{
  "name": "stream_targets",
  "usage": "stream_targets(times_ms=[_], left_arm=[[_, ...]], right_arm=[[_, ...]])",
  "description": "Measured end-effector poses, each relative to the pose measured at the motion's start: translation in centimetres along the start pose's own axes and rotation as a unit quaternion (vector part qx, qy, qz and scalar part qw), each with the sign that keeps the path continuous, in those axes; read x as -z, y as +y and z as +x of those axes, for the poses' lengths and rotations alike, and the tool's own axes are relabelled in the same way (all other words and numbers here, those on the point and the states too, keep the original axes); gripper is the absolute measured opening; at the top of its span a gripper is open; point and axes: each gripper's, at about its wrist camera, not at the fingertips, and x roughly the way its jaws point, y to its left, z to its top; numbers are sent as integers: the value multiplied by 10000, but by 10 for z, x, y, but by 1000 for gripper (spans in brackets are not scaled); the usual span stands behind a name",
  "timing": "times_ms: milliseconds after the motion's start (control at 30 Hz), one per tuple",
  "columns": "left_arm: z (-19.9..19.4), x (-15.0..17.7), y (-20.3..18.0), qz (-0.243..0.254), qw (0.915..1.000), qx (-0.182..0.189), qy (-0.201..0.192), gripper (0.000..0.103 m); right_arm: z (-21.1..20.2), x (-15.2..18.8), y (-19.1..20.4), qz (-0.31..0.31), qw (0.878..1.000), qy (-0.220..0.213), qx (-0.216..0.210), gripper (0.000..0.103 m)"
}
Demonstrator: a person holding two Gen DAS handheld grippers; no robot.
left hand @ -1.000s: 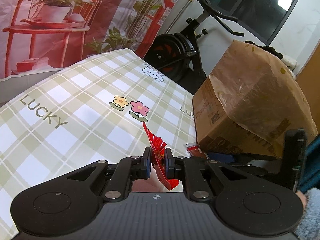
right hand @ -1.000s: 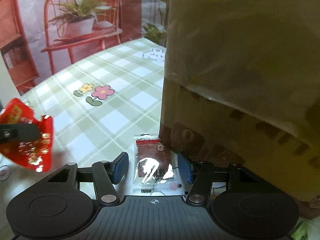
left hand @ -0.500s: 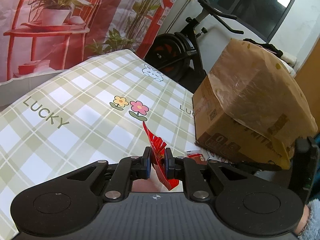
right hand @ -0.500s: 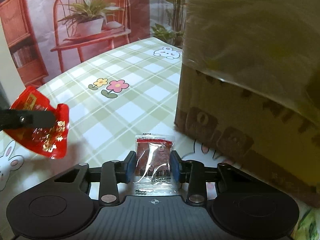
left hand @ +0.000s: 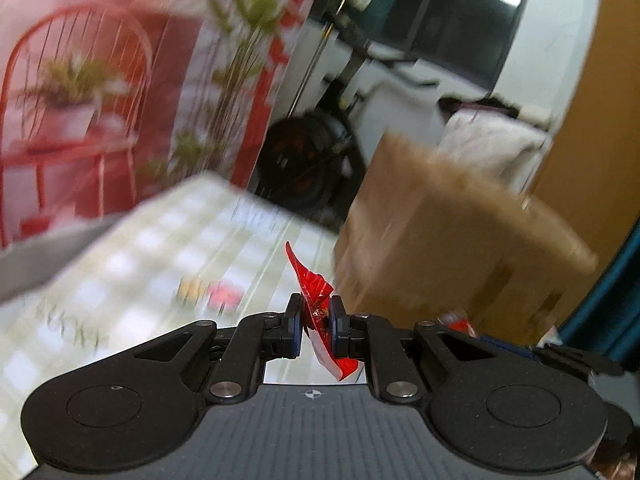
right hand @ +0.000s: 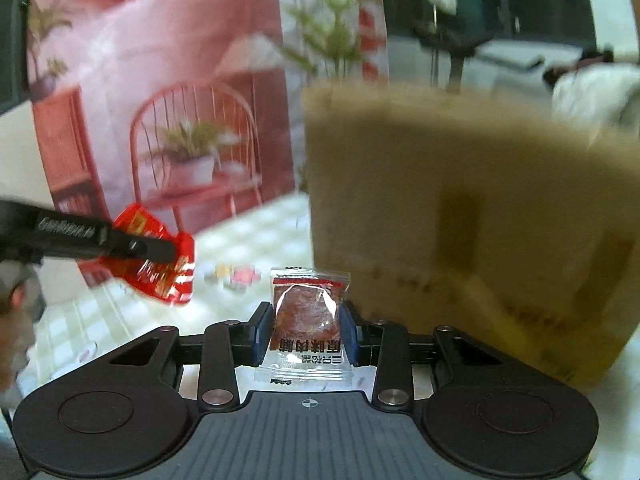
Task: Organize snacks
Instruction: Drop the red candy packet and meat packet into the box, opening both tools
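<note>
The cardboard box (right hand: 472, 224) is stood on the checked table (left hand: 132, 256), to the right and beyond both tools, presumably as the container for the snacks. The left gripper (left hand: 314, 320) is clamped on a red wrapper (left hand: 316, 312), held edge-on above the table. The right gripper (right hand: 306, 330) is closed on a clear packet (right hand: 306, 316) (dried meat, by appearance), lifted near the box front.
</note>
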Motion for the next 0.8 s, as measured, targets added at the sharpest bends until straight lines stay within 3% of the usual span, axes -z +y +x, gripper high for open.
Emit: stream_targets(times_ms=[200, 367, 533, 700, 733, 800], left_arm=[[-15, -59, -48, 572, 9952, 316, -733, 14], [9, -91, -92, 853, 9906, 637, -859, 14], [54, -104, -125, 814, 9908, 845, -669, 14], [96, -99, -154, 941, 9910, 920, -227, 15], [102, -96, -157, 992, 9908, 915, -112, 17], [113, -94, -159, 1047, 9904, 897, 38, 34]], right_arm=[[-48, -41, -36, -21, 9944, -1045, 132, 33], [-58, -73, -89, 20, 9885, -1379, 627, 33], [-44, -84, -148, 300, 9852, -1265, 1122, 33], [-26, -76, -176, 517, 9830, -1010, 1446, 37], [-25, -74, -177, 540, 9827, -972, 1482, 42], [-28, -70, -180, 616, 9816, -999, 1507, 44]])
